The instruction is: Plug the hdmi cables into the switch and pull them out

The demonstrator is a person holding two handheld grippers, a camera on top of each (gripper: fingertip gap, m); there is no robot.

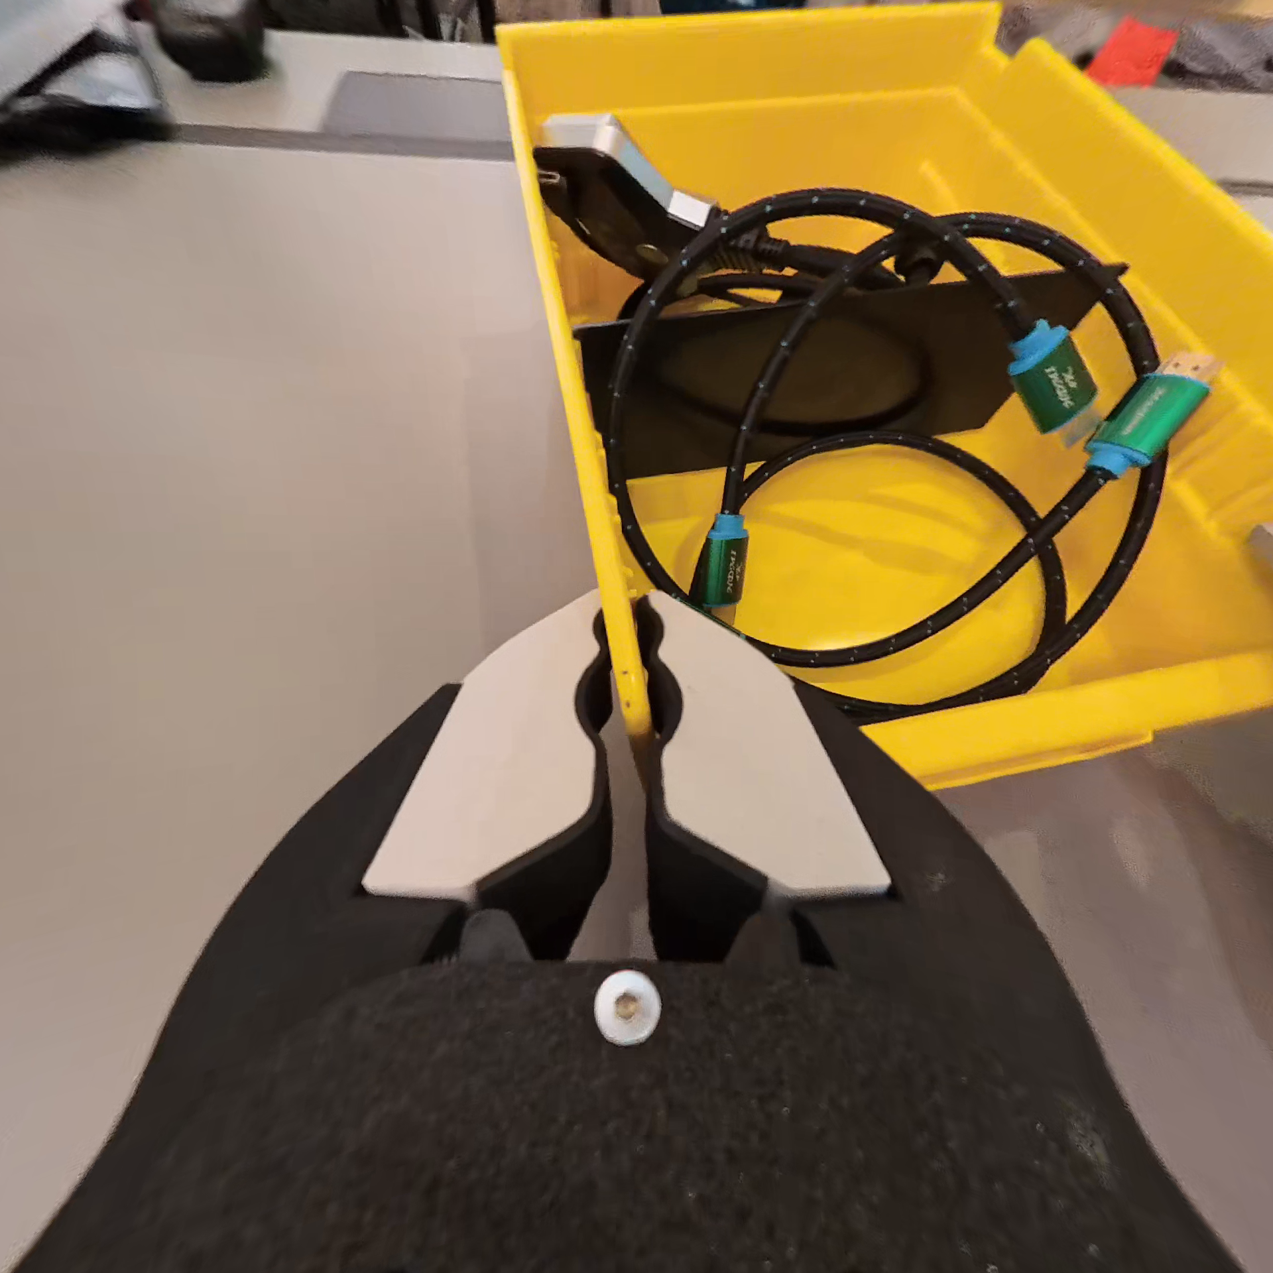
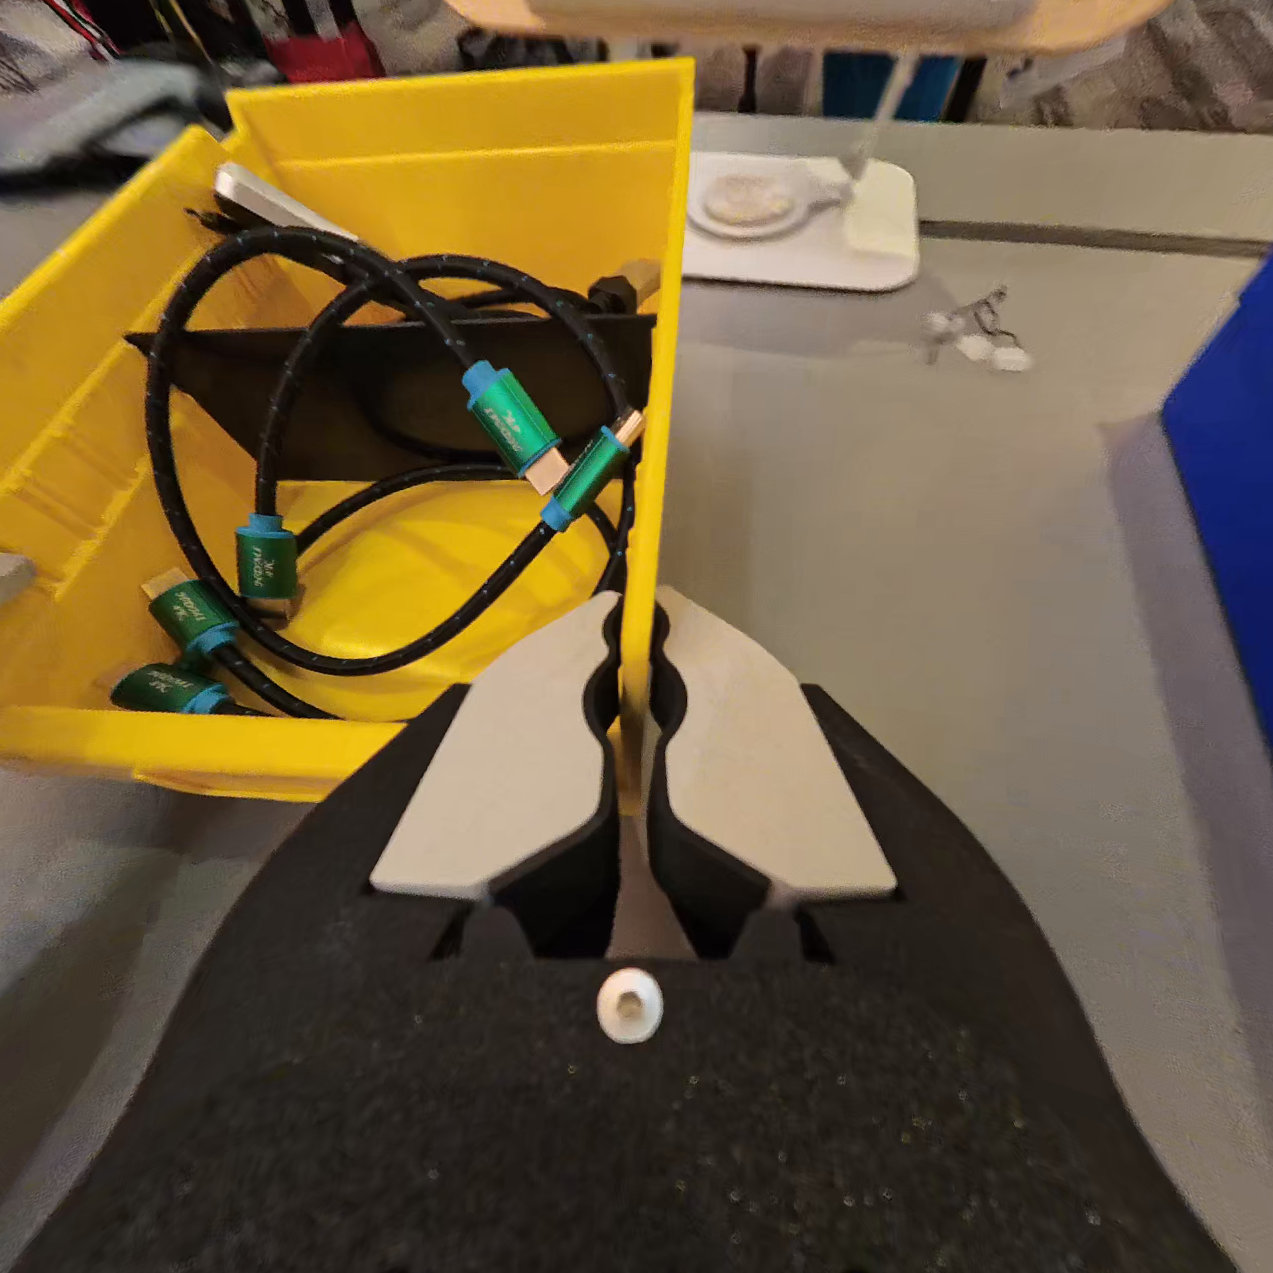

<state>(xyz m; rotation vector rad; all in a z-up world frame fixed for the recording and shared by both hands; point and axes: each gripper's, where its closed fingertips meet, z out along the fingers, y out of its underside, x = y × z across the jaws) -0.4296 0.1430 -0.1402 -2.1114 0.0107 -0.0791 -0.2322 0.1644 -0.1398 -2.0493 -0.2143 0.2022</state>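
A yellow bin (image 1: 861, 158) (image 2: 482, 172) holds black braided HDMI cables (image 1: 778, 358) (image 2: 207, 386) with green plugs (image 1: 1050, 396) (image 2: 513, 427) and a silver and black switch (image 1: 620, 179) (image 2: 255, 196) at its far end. A black divider (image 1: 861, 386) (image 2: 386, 386) crosses the bin. My left gripper (image 1: 623, 613) is shut on the bin's left wall near its front corner. My right gripper (image 2: 637, 606) is shut on the bin's right wall near its front corner. Motion blur shows in both views.
The bin sits over a grey table (image 1: 275, 413) (image 2: 895, 551). A white lamp base (image 2: 806, 220) stands behind the bin on the right. Small keys or clips (image 2: 978, 337) lie nearby. A blue box (image 2: 1226, 427) is at the right edge. Dark clutter (image 1: 83, 83) is at the far left. The left gripper's tips are roughly 20 cm from the right gripper's. The white lamp base (image 2: 806, 220) is about 35 cm from my right fingertips.
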